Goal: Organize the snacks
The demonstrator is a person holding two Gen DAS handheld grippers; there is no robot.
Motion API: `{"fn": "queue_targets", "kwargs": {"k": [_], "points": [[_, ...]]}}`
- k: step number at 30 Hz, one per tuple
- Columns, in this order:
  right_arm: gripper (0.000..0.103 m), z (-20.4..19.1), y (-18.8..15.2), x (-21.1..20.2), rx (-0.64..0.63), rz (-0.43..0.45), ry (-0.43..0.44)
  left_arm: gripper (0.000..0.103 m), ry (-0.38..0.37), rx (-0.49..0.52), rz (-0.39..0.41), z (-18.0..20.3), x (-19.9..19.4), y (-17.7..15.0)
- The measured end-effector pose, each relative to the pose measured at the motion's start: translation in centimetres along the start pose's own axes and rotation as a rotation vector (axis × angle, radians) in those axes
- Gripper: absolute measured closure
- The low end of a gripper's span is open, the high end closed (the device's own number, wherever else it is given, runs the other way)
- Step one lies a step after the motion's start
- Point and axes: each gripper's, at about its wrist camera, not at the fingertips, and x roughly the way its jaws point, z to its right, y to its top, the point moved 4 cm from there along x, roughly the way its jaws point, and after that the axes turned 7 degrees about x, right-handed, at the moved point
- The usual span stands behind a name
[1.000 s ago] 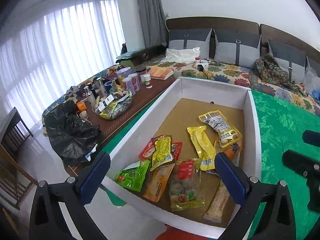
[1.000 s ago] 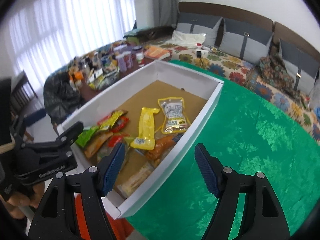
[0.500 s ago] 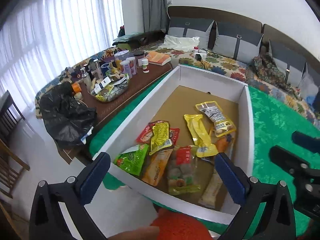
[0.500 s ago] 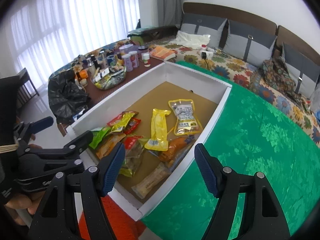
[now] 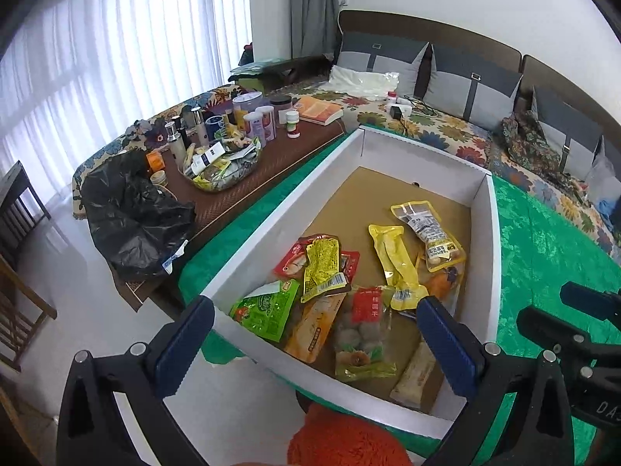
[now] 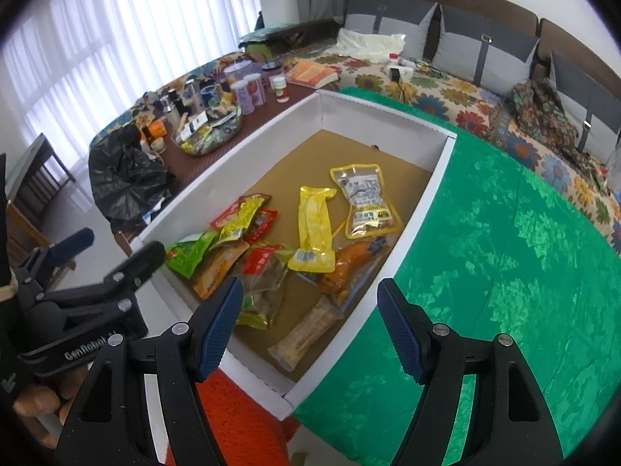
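A white cardboard box (image 5: 271,225) (image 6: 417,213) with a brown floor lies on a green cloth and holds several snack packets. Among them are a green packet (image 5: 268,308) (image 6: 190,252), a long yellow packet (image 5: 396,264) (image 6: 314,229) and a clear pouch with a yellow edge (image 5: 431,233) (image 6: 365,198). My left gripper (image 5: 312,310) hovers open above the box's near end, holding nothing. My right gripper (image 6: 309,289) is open and empty too, above the near right corner. Each gripper also shows at the edge of the other's view, the left gripper (image 6: 93,272) and the right gripper (image 5: 562,318).
A low brown table (image 5: 302,143) left of the box carries bottles, jars, a book and a basket of packets (image 5: 225,163). A black plastic bag (image 5: 128,213) lies at its near end. The green cloth (image 6: 504,252) spreads to the right. An orange fuzzy thing (image 5: 341,439) sits below the box. A sofa with cushions runs behind.
My left gripper has drawn back from the box, so the near wall and the orange fuzzy thing have come into view. The right gripper turned slightly. Both stay open.
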Motion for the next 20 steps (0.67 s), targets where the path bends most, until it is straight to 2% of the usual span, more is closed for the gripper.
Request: {"fn": "queue_targets", "kwargs": {"k": [8,16,20], "points": [[0.028,0.17,-0.35,0.84,0.004,-0.022,-0.001,0.0,-0.011,0.016,0.001,0.75,0.4,0.08],[0.028,-0.11,-0.5,0.86,-0.034,-0.015,-0.006,0.0,-0.059,-0.032,-0.013,0.45,0.83,-0.02],[0.028,-0.15,-0.53,0.87,-0.032,-0.016,0.0,0.0,-0.044,-0.024,0.001,0.46,0.55,0.0]]}}
